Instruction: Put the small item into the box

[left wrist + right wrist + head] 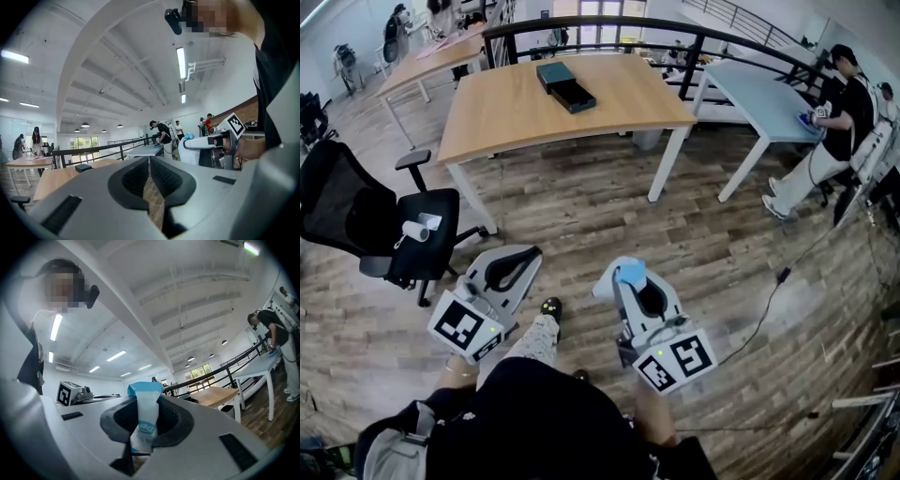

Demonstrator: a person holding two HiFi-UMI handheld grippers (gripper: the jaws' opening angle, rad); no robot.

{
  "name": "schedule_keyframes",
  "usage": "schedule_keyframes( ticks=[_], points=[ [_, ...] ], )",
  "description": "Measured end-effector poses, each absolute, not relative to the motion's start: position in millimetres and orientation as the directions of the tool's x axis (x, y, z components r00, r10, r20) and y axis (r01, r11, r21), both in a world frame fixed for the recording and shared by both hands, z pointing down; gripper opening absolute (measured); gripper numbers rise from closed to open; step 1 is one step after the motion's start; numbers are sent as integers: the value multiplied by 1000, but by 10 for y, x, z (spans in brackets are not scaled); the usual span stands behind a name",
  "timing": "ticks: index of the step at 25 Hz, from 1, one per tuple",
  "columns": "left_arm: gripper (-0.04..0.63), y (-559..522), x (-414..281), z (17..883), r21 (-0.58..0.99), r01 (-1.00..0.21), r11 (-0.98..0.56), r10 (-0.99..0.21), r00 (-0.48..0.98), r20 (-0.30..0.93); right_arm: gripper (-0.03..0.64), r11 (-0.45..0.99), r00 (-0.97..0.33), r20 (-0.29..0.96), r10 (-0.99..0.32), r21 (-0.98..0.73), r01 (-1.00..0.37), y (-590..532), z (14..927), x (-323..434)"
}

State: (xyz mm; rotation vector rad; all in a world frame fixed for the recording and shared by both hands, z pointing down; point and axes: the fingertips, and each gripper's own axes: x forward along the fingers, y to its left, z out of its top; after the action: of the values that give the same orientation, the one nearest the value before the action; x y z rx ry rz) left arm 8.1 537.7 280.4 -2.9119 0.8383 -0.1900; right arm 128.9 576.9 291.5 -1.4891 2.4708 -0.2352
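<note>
A dark open box (565,85) lies on the wooden table (516,112) far ahead of me; the left gripper view also shows this box (83,167). My right gripper (630,281) is held low over the wood floor, shut on a small blue-and-white packet (630,273). In the right gripper view the packet (144,420) stands upright between the jaws, its blue top sticking out past them. My left gripper (522,258) hangs beside it to the left, shut, with nothing in it (149,161). Both are well short of the table.
A black office chair (384,216) with a white paper roll stands at the left. To the right is a light blue table (764,94) with a person (839,122) working at it. A black railing (675,33) runs behind. A cable (769,300) trails across the floor.
</note>
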Motion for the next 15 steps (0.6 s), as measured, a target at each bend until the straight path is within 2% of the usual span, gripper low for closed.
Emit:
schedule_keyframes(
  ticks=[6,15],
  points=[
    [26,4705,331,2761,-111,-475,-873,-481,876,36,58,427,-411,-115,-904,-250,-869,5194,2889,1444],
    [26,3519,394,2743,-99,-439,-893,-444,896,31,58,409,-403,-75,-912,-249,-878,4122,2838,1355]
  ],
)
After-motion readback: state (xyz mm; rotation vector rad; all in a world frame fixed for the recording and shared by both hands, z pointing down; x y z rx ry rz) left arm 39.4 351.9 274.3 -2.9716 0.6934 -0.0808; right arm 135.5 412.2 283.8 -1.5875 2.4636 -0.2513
